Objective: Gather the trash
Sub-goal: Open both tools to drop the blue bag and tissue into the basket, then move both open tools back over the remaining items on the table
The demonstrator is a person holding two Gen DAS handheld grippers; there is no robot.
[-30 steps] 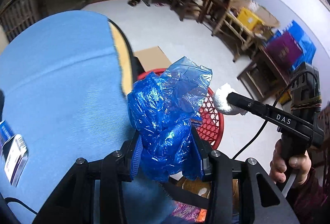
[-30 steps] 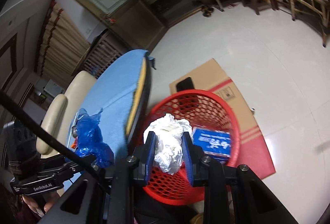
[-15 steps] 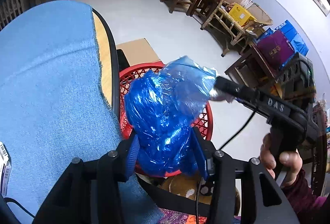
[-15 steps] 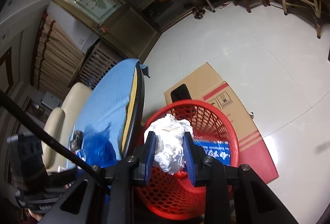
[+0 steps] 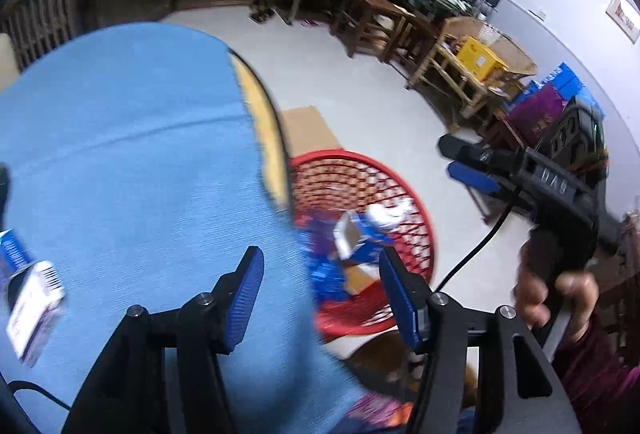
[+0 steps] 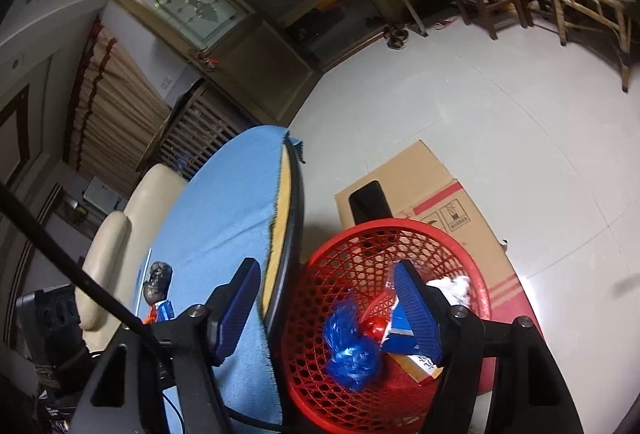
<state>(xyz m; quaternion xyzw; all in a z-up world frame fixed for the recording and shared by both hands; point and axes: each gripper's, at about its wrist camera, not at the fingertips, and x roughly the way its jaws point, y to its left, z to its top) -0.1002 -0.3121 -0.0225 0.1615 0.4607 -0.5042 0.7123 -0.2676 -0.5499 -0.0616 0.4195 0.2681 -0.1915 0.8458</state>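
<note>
A red mesh basket [image 6: 472,266] stands on the floor beside the round table; it also shows in the left wrist view [image 5: 400,178]. In it lie a crumpled blue plastic bag [image 6: 352,350], a white tissue wad [image 6: 452,286] and a blue-white box [image 5: 356,230]. My left gripper [image 5: 320,294] is open and empty over the table edge next to the basket. My right gripper [image 6: 332,306] is open and empty above the basket; it also shows in the left wrist view [image 5: 460,158].
The round table has a blue cloth [image 5: 120,162]. A blue-white packet [image 5: 28,290] lies at its left. A small dark figurine [image 6: 158,280] stands on the table. Flat cardboard [image 6: 420,186] lies on the floor behind the basket. Chairs and wooden furniture [image 5: 452,70] line the far wall.
Both grippers have opened. The blue bag left my left gripper and the white tissue wad left my right gripper; both now lie in the red basket.
</note>
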